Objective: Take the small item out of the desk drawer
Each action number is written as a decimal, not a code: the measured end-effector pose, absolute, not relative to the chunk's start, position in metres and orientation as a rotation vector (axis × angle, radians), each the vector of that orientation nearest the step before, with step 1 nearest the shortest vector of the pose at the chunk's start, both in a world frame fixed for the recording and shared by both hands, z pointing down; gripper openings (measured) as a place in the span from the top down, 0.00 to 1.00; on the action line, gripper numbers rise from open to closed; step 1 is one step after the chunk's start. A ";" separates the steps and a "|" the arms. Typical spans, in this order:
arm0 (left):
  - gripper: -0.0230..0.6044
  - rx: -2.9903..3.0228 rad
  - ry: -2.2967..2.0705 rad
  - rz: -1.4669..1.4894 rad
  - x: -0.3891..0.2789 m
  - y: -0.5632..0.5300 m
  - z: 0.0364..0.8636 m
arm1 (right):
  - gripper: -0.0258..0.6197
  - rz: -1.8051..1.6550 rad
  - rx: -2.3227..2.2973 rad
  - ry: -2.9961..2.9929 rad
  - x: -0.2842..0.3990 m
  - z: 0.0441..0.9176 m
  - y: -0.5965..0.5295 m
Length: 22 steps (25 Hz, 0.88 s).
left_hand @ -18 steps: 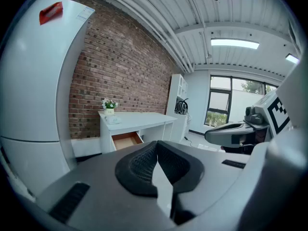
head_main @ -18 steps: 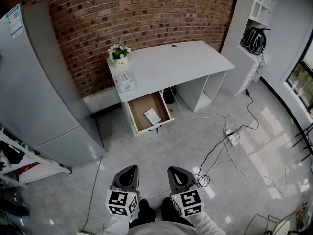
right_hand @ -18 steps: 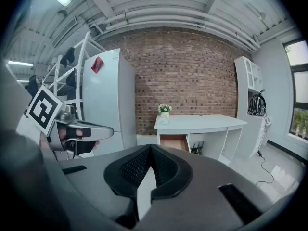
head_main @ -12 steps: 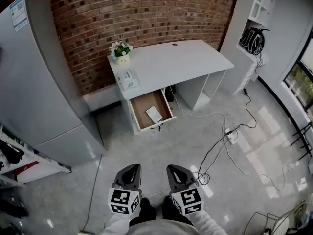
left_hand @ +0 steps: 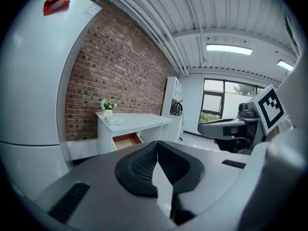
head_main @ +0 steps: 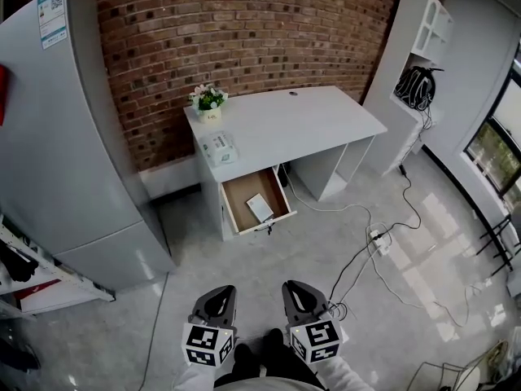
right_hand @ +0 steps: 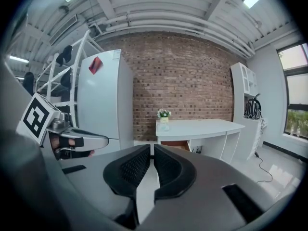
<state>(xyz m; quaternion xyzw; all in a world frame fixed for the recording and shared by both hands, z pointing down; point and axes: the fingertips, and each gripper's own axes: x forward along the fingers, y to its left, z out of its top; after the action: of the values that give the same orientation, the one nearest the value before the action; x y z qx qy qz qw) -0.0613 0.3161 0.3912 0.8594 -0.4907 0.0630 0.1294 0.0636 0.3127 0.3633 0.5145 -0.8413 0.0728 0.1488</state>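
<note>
shut and empty on both left gripper [head_main: 218, 293] and right gripper [head_main: 297, 290]. well ahead, about midway between them, flat in the open drawer [head_main: 234, 212]: the small item [head_main: 260, 208], long axis pointing away. nearer to neither.

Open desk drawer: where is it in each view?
Head view: drawer, centre, under the desk's left end.
Left gripper view: drawer, left of centre, above the jaws.
Right gripper view: drawer, brown sliver at centre, just above the jaws.
Shared landmark: flower pot on the desk above it.
</note>
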 end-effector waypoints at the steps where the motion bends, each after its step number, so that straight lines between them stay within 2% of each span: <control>1: 0.93 2.499 -1.421 0.181 -0.062 0.316 0.392 | 0.90 0.218 1.474 -2.415 0.062 0.364 0.311; 4: 0.93 2.505 -1.412 0.176 -0.061 0.312 0.393 | 0.82 0.251 1.461 -2.409 0.061 0.369 0.307; 13: 0.93 2.493 -1.439 0.187 -0.071 0.276 0.401 | 0.69 0.312 1.442 -2.424 0.055 0.386 0.267; 22: 0.93 2.428 -1.491 0.248 -0.066 0.200 0.416 | 0.68 0.355 1.381 -2.443 0.062 0.399 0.181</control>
<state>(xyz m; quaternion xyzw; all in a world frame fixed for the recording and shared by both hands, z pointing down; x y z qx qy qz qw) -0.0662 0.2005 0.4165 0.8405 -0.5162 0.0859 0.1403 0.0619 0.1809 0.3988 0.4822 -0.8531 0.1240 0.1558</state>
